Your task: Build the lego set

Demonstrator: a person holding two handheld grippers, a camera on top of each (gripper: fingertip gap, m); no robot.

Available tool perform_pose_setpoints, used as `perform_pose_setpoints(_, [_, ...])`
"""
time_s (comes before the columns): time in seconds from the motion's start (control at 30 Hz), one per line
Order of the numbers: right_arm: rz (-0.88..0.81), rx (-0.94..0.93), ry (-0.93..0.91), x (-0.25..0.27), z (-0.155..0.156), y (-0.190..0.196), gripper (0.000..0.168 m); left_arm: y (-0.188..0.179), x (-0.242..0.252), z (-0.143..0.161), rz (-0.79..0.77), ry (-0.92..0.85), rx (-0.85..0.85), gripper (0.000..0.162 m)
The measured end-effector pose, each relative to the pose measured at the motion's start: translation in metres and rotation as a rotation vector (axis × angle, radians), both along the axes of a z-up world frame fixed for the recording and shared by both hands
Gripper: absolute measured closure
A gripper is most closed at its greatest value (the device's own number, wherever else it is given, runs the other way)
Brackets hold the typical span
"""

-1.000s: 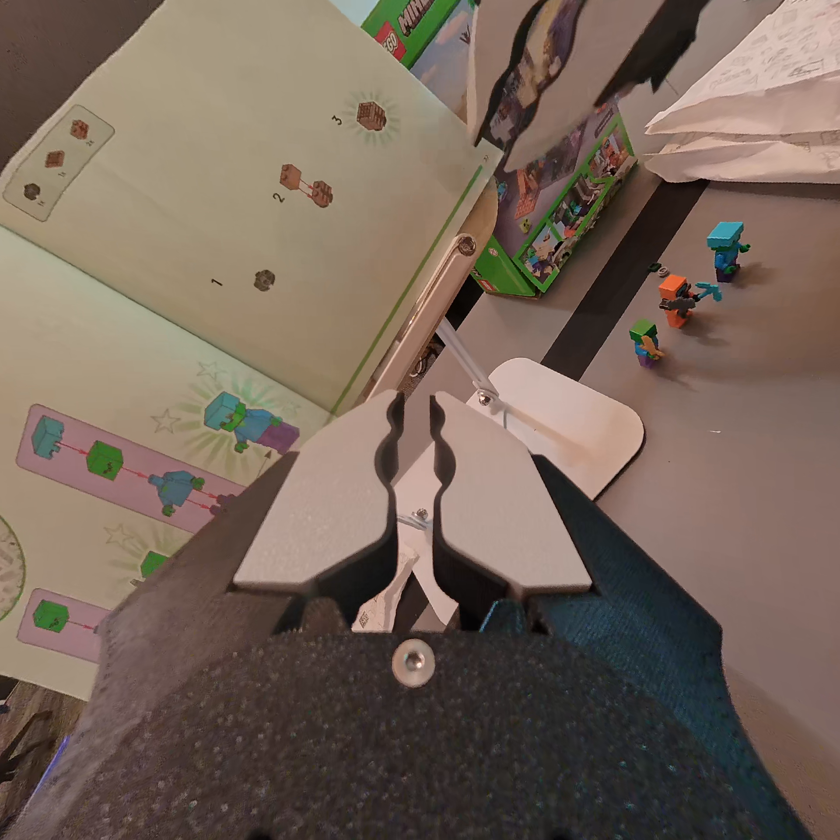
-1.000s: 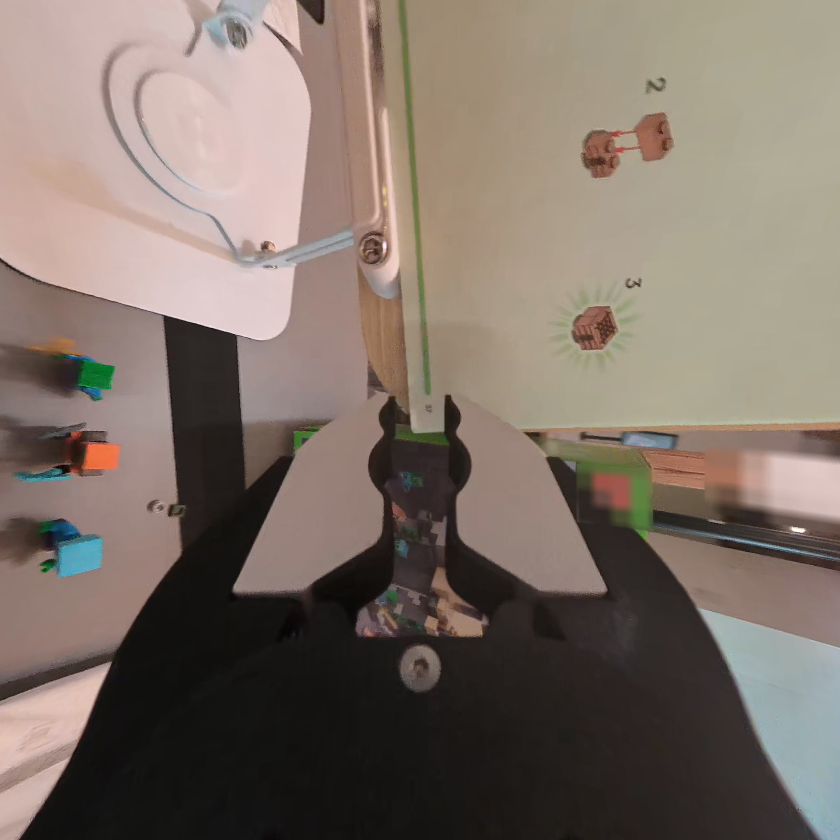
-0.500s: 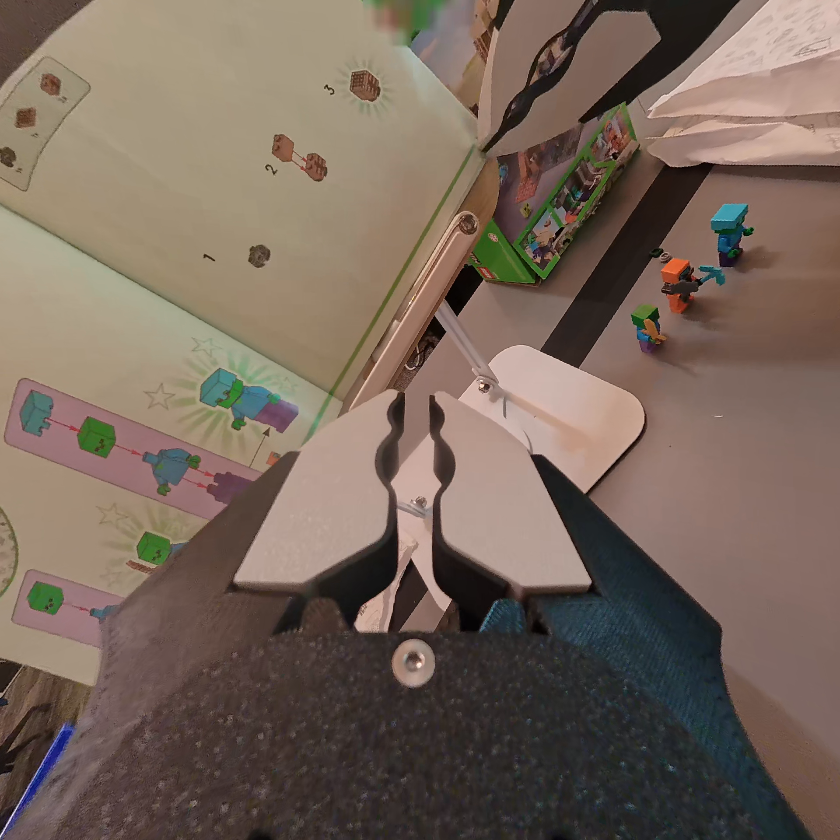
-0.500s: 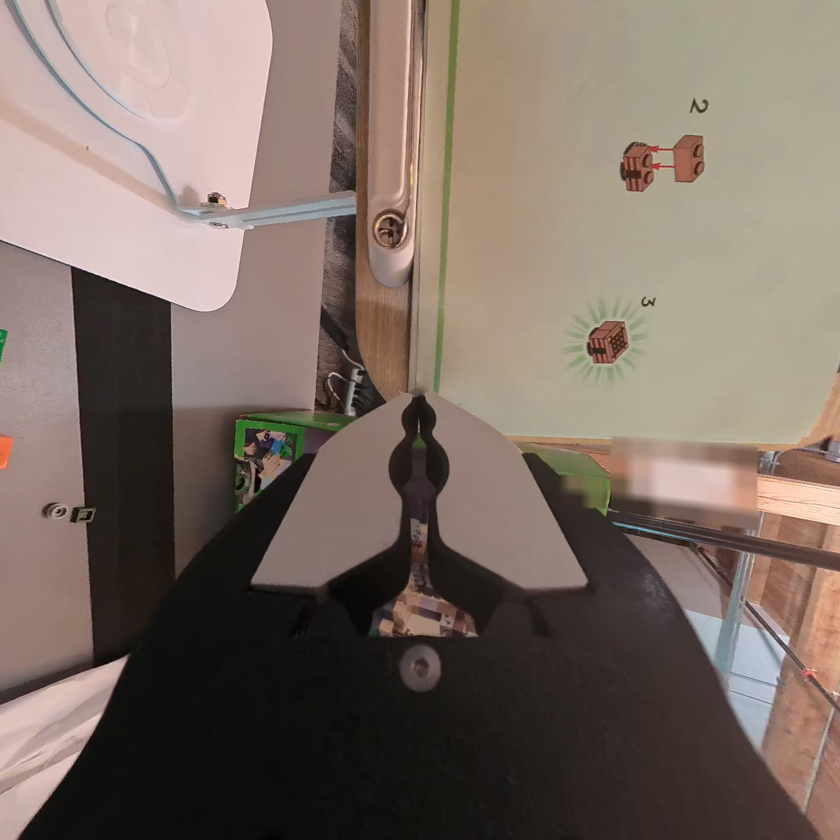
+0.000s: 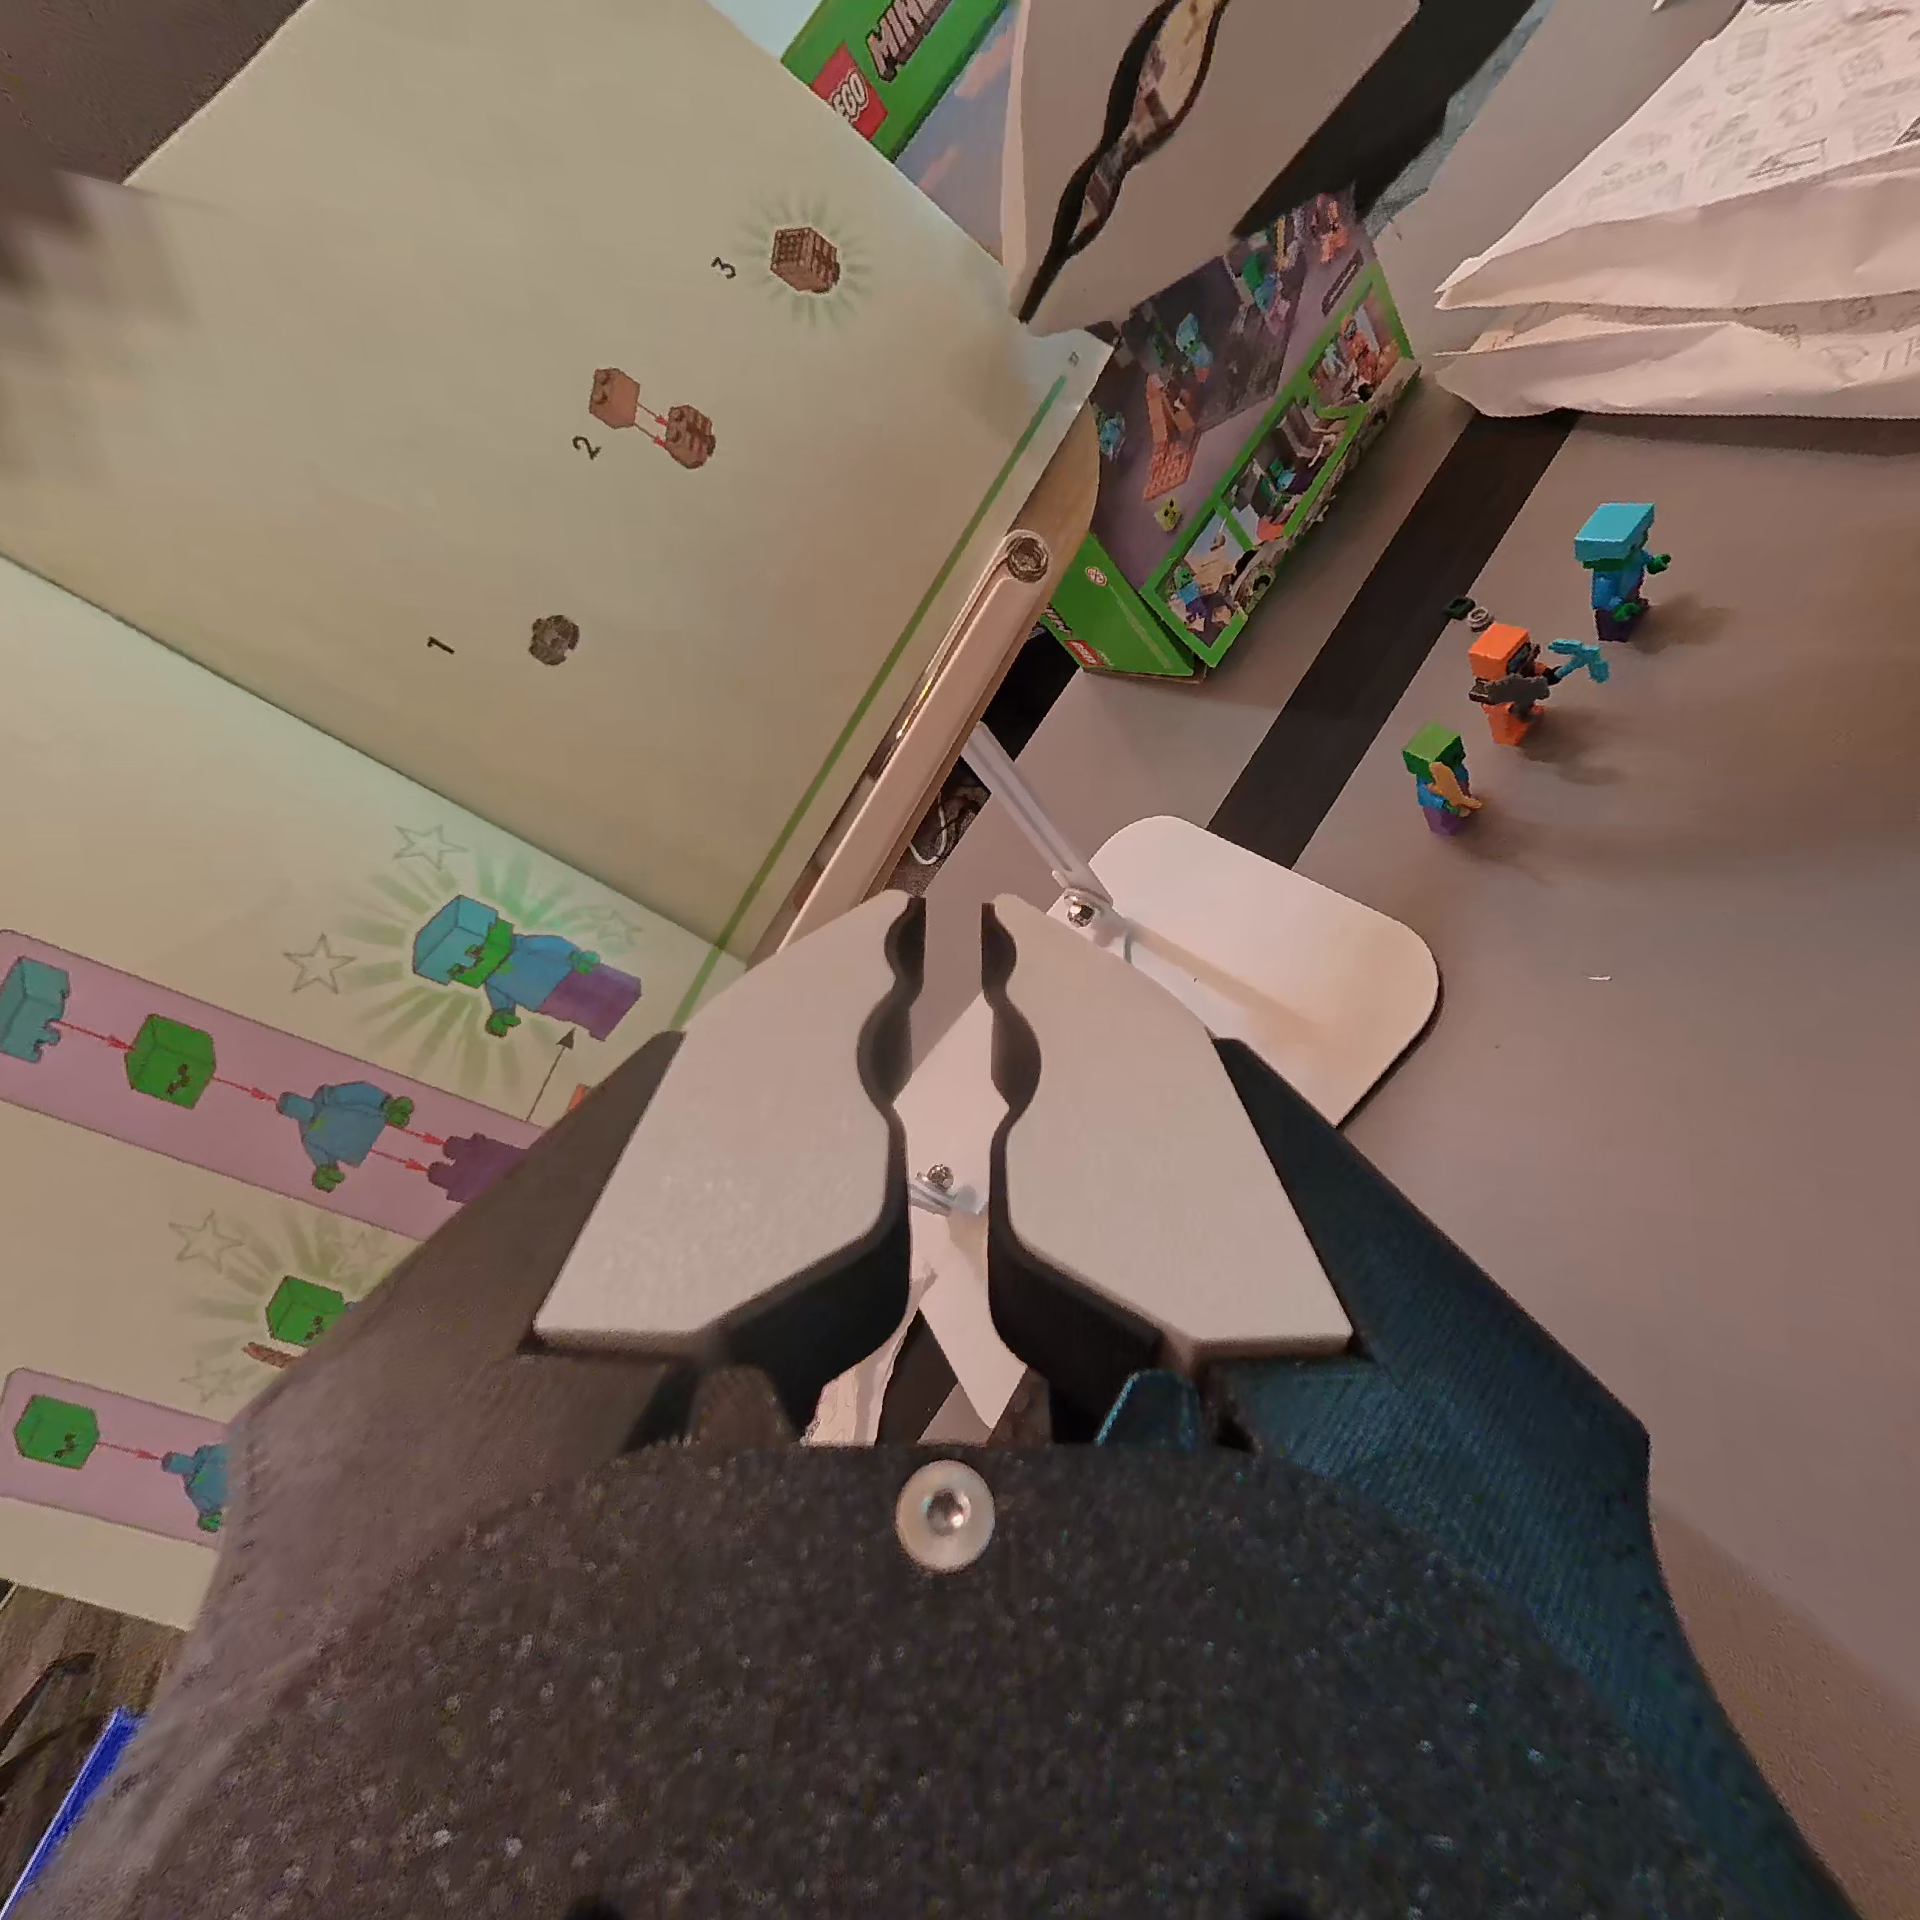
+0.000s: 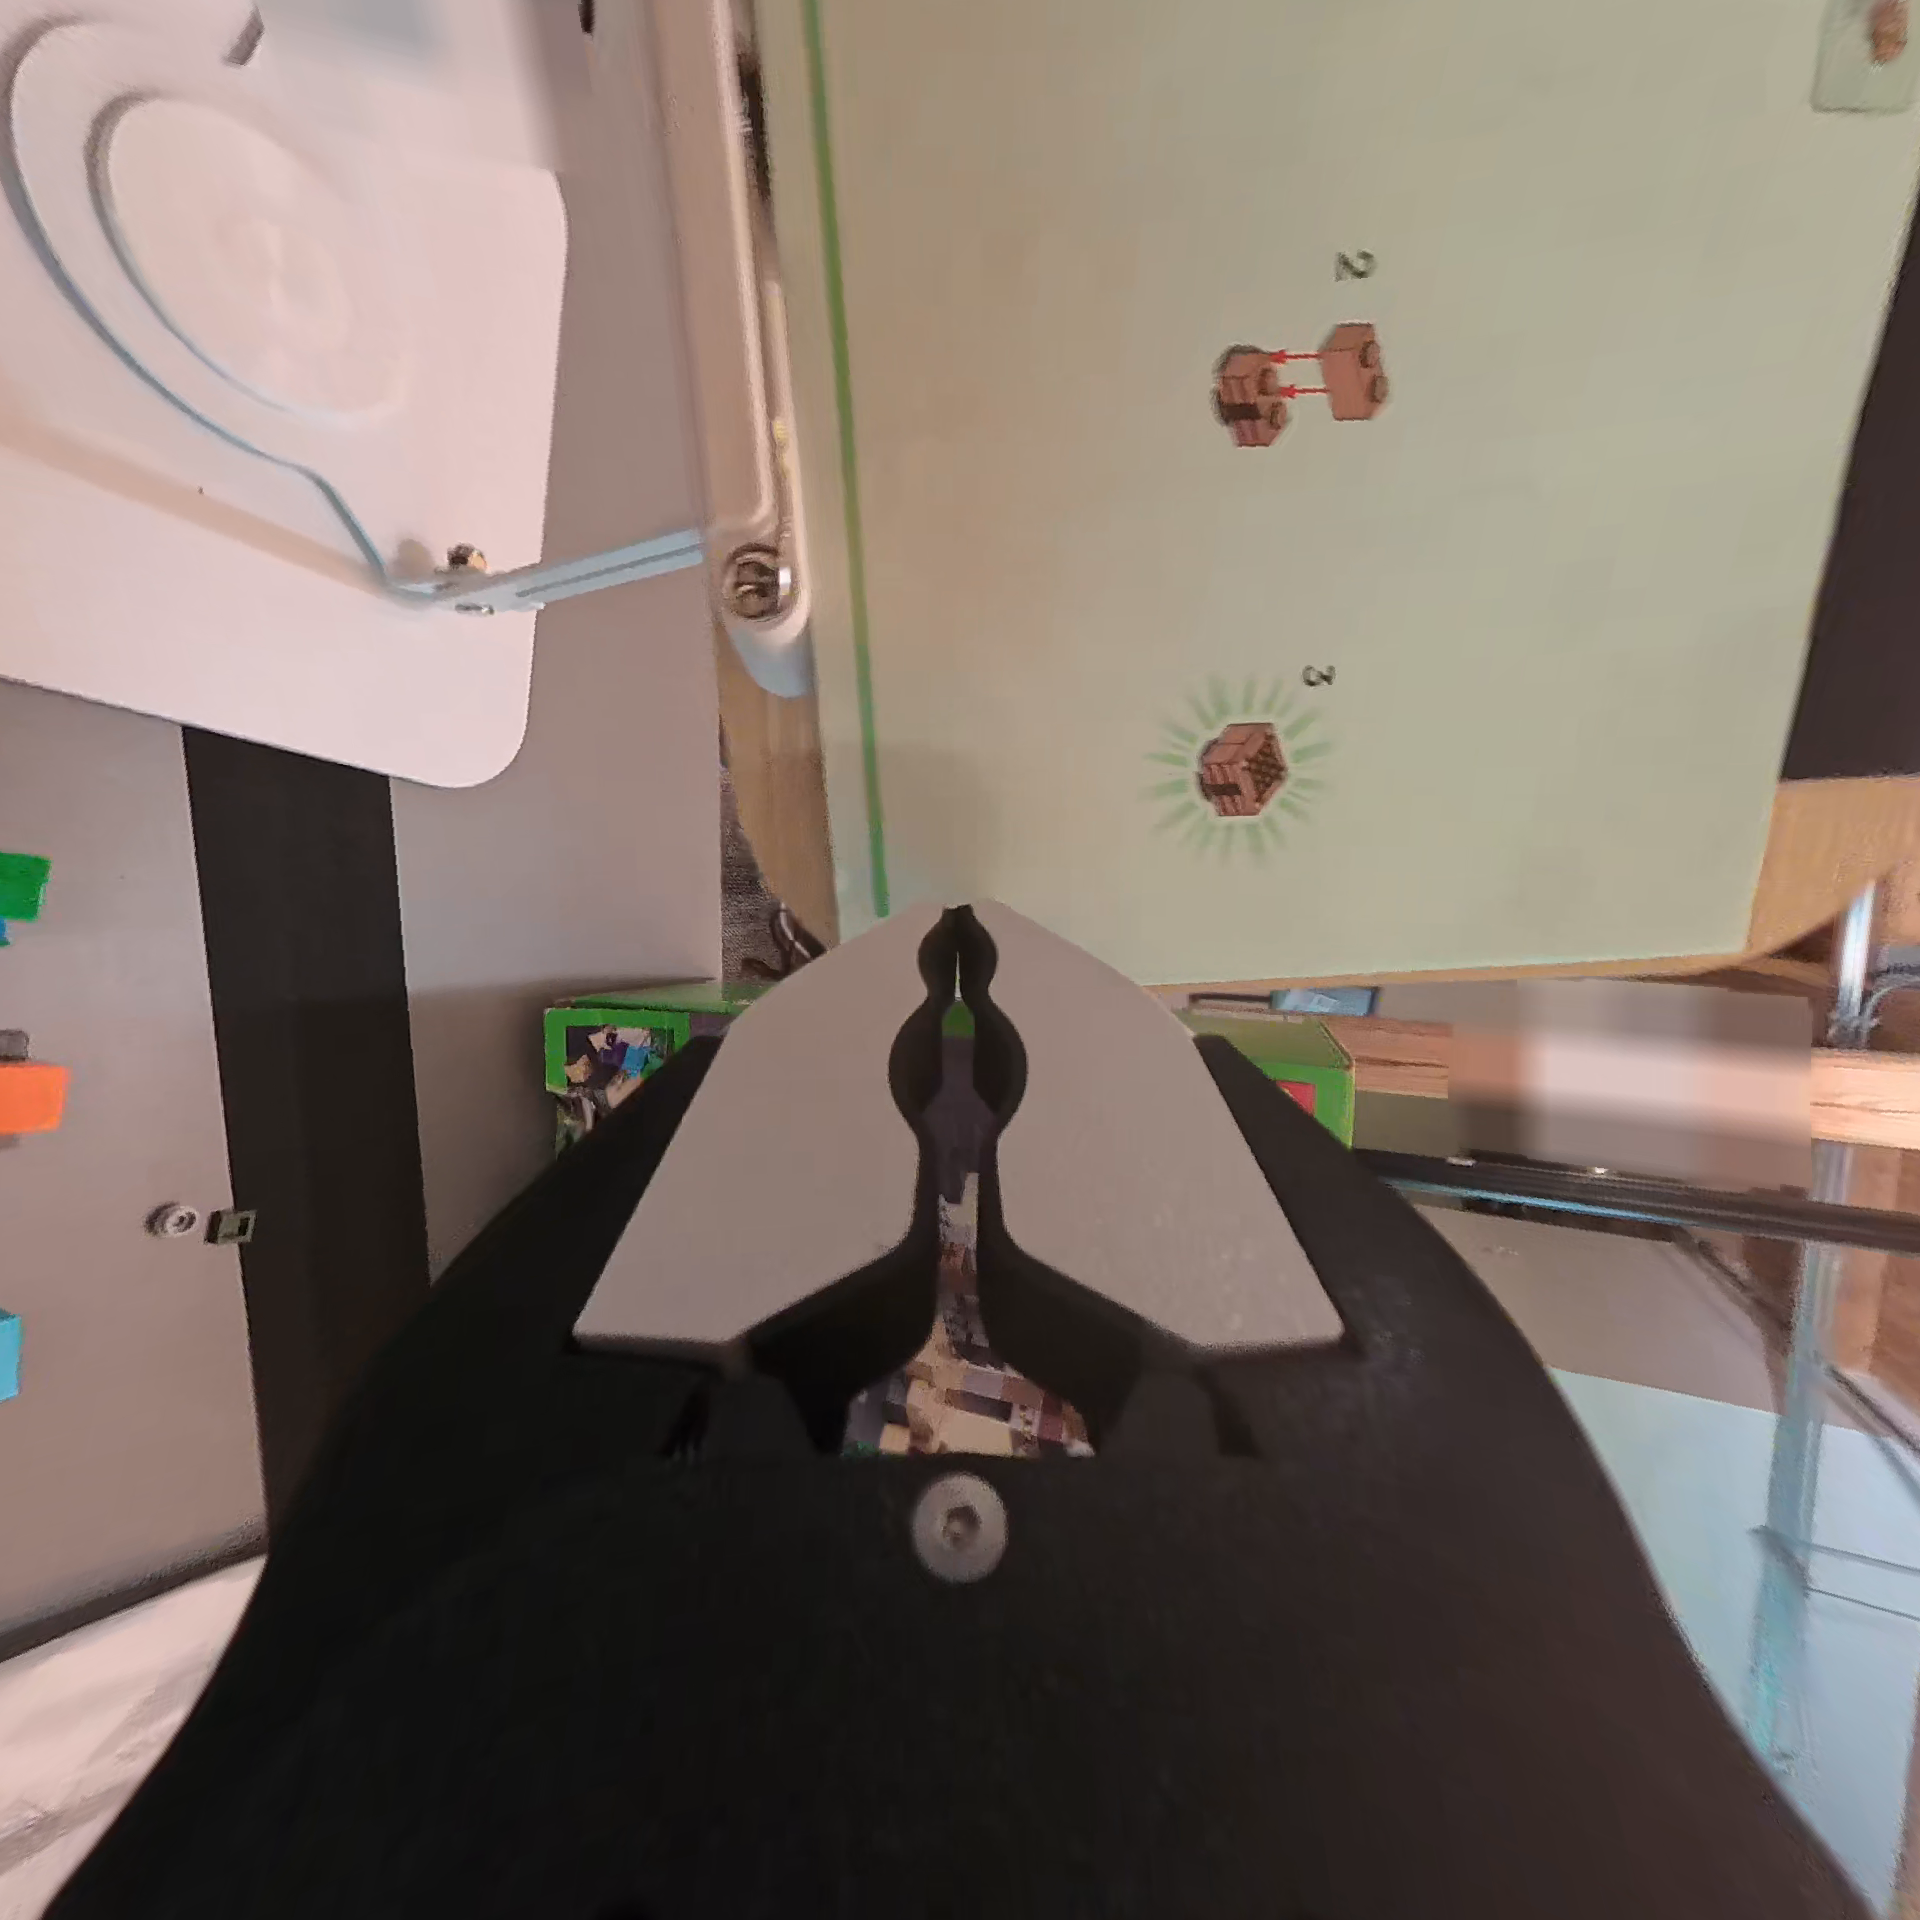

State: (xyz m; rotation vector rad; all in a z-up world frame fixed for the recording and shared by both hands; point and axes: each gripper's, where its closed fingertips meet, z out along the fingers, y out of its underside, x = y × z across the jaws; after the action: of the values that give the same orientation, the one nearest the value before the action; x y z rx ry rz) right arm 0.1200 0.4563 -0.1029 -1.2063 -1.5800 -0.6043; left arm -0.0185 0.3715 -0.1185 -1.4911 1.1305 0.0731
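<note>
The open instruction booklet (image 5: 436, 499) stands on a tilted holder. My left gripper (image 5: 948, 914) is slightly open and empty, held over the holder's white base (image 5: 1309, 997) beside the booklet's lower edge. My right gripper (image 6: 956, 914) is shut on the bottom corner of the booklet's page (image 6: 1351, 571); it also shows at the top of the left wrist view (image 5: 1049, 301). Three built minifigures stand on the grey table: a blue-headed one (image 5: 1616, 571), an orange one (image 5: 1507, 681) and a green-headed one (image 5: 1439, 774).
The green set box (image 5: 1247, 468) lies behind the holder and also shows in the right wrist view (image 6: 623, 1049). White paper bags (image 5: 1714, 260) lie at the far right. Two tiny loose pieces (image 6: 197, 1221) sit near a dark strip (image 6: 301, 987) on the table. Spacing between my two grippers at the tips: around 15 cm.
My right gripper's fingers have closed from a clear gap around the page corner to shut on it. My left gripper has kept its narrow opening and shifted only slightly.
</note>
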Motion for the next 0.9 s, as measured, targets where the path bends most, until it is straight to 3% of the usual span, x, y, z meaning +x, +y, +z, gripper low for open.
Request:
perform_pose_setpoints(0.03, [0.011,0.011,-0.026,0.0,-0.004,-0.001,0.168,0.0,0.0,-0.001,-0.001,0.002,-0.001,0.152])
perform_pose_setpoints(0.1, [0.016,0.031,-0.066,-0.001,-0.013,-0.003,0.15,-0.001,0.0,-0.002,-0.001,0.003,-0.001,0.152])
perform_pose_setpoints(0.23, [0.002,0.09,-0.116,0.0,-0.023,0.001,0.145,-0.001,-0.002,-0.005,0.002,0.008,-0.008,0.152])
perform_pose_setpoints(0.53, [0.001,0.16,-0.158,-0.001,-0.02,0.006,0.155,-0.002,-0.004,-0.007,0.005,0.01,-0.013,0.152])
perform_pose_setpoints(0.63, [0.006,0.149,-0.163,0.0,-0.021,0.005,0.168,-0.003,-0.003,-0.008,0.002,0.011,-0.014,0.152])
perform_pose_setpoints(0.9, [0.006,0.115,-0.147,0.0,-0.019,0.004,0.168,-0.004,-0.003,-0.01,-0.001,0.018,-0.016,0.152])
